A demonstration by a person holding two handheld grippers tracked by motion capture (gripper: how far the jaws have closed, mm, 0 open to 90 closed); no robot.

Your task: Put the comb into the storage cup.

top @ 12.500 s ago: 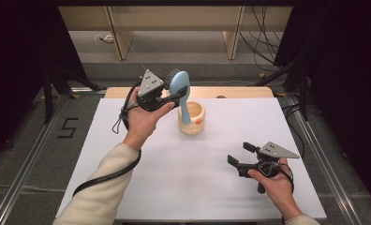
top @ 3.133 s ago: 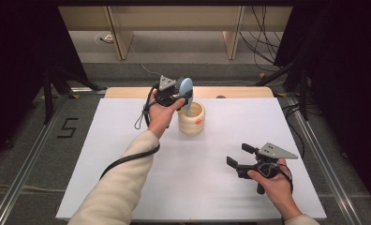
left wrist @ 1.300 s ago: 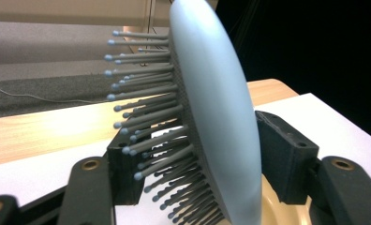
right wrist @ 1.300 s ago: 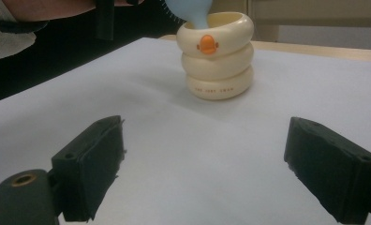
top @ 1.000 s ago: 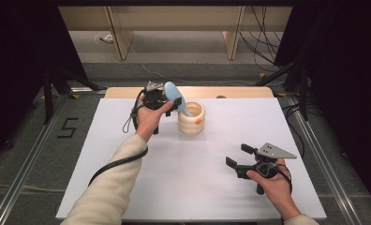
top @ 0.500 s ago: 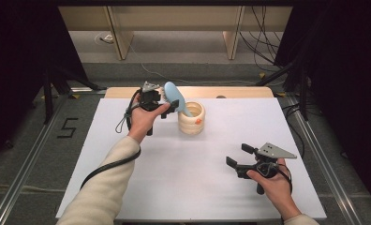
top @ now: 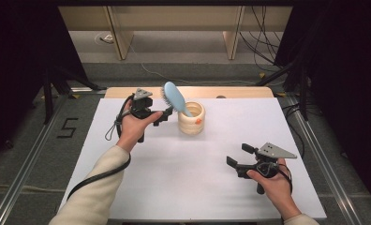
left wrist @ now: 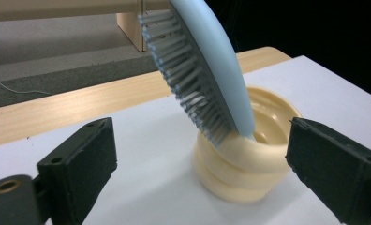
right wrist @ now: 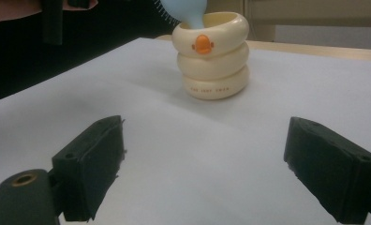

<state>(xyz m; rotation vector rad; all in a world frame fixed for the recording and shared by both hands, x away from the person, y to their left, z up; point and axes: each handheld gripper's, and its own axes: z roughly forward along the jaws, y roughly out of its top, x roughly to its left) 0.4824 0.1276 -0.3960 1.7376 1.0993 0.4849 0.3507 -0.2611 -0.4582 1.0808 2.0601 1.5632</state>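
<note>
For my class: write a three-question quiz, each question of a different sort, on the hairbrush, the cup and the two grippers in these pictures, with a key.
1. True or false: the blue hairbrush lies flat on the white table.
2. Multiple choice: the orange mark on the cream cup shows in which view? A) right gripper view B) left gripper view C) neither of these
3. Short answer: is anything between the jaws of the right gripper?

Key
1. False: its handle stands in the cup and its head leans out over the rim, toward the left gripper.
2. A
3. No; its jaws stand open over bare table. The left gripper's jaws have just been opening, and nothing is between them either.
</note>
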